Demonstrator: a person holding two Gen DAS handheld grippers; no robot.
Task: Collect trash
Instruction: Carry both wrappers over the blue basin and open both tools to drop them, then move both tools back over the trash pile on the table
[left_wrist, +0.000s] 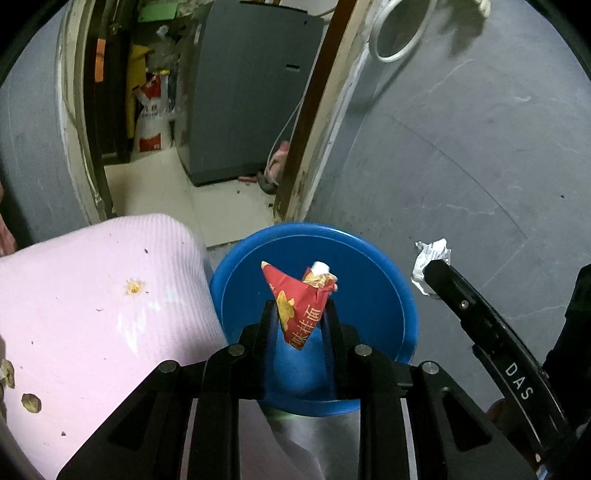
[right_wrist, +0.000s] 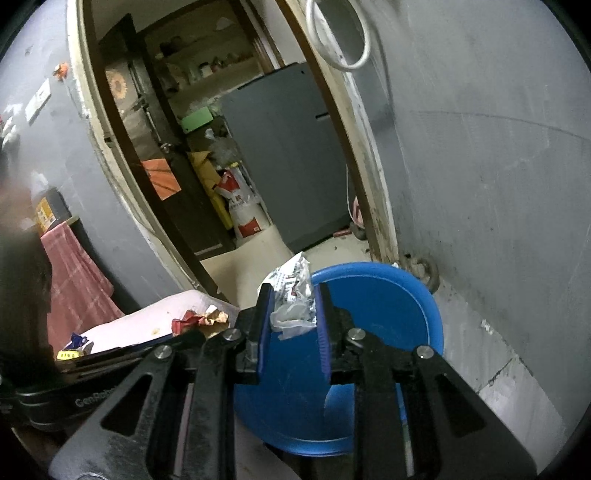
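Note:
My left gripper (left_wrist: 300, 308) is shut on a red printed wrapper (left_wrist: 298, 301) and holds it over the blue bin (left_wrist: 373, 280). My right gripper (right_wrist: 293, 295) is shut on a crumpled white paper (right_wrist: 293, 295) above the near left rim of the blue bin (right_wrist: 388, 306). In the left wrist view the right gripper (left_wrist: 432, 266) comes in from the right with the white paper (left_wrist: 428, 258) at its tip, beside the bin's right rim. In the right wrist view the left gripper (right_wrist: 201, 319) with the red wrapper (right_wrist: 192, 319) shows at the left.
A pink mat (left_wrist: 92, 302) with crumbs and scraps lies left of the bin. A small blue and yellow packet (right_wrist: 75, 347) lies on it. Grey walls flank an open doorway (left_wrist: 229, 110) behind the bin. A red checked cloth (right_wrist: 74, 280) hangs at the left.

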